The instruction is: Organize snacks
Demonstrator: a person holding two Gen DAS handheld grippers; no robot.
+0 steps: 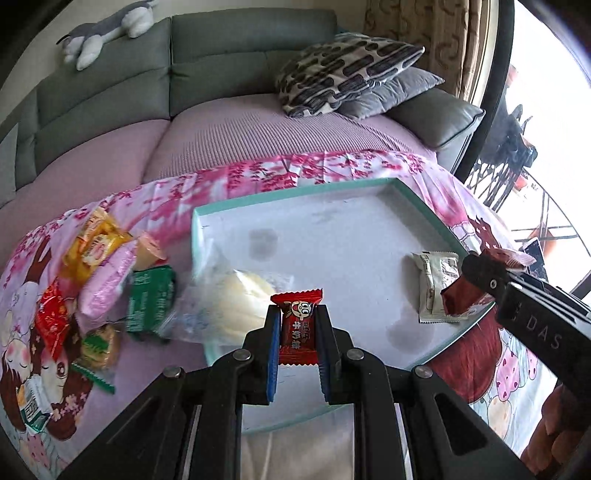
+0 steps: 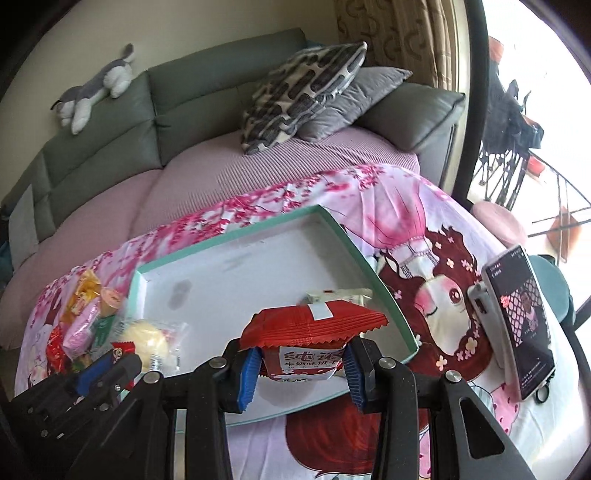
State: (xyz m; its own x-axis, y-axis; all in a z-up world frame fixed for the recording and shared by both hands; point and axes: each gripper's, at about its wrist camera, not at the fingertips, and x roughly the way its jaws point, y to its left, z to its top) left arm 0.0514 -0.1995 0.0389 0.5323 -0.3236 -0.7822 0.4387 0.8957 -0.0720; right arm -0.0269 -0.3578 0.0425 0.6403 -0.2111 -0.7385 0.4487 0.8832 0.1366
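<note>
My left gripper [image 1: 296, 314] is shut on a small red milk candy [image 1: 296, 325], held above the near part of a shallow teal-rimmed white tray [image 1: 332, 236]. My right gripper [image 2: 301, 360] is shut on a red biscuit packet [image 2: 308, 332] over the tray's [image 2: 236, 273] near right part; it also shows in the left wrist view [image 1: 476, 280]. A cream-white snack packet [image 1: 437, 286] lies in the tray at the right. A bun in clear wrap [image 1: 236, 302] lies over the tray's left rim. A pile of snack packets [image 1: 96, 280] lies left of the tray.
The tray sits on a pink cartoon-print cloth [image 2: 424, 236] over a low table. A phone [image 2: 517, 317] stands propped on the cloth at the right. A grey-green sofa [image 1: 147, 92] with cushions [image 1: 343, 74] and a plush toy [image 1: 107, 33] lies behind.
</note>
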